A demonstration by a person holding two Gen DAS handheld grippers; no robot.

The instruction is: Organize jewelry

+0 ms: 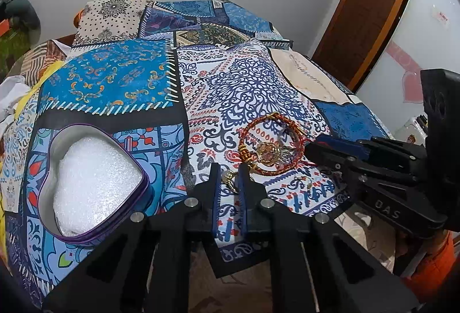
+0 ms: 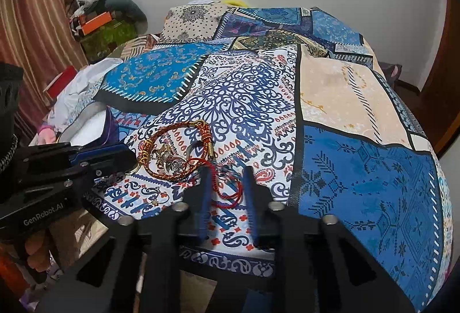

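Red cord [image 2: 227, 192] lies crosswise, pinched in the right gripper [image 2: 225, 169] jaws; left gripper [image 1: 228, 169] jaws clamp a gold earring [image 1: 228, 177], half hidden.

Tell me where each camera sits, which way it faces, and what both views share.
Left wrist: on the left tongs, angled down at the patchwork bedspread, heart-shaped box and a small gold trinket; right tongs at its right.
Right wrist: on the right tongs, angled down over a red cord; left tongs and a hand at its left.
Shared: red-and-gold braided bracelet, bedspread, box.
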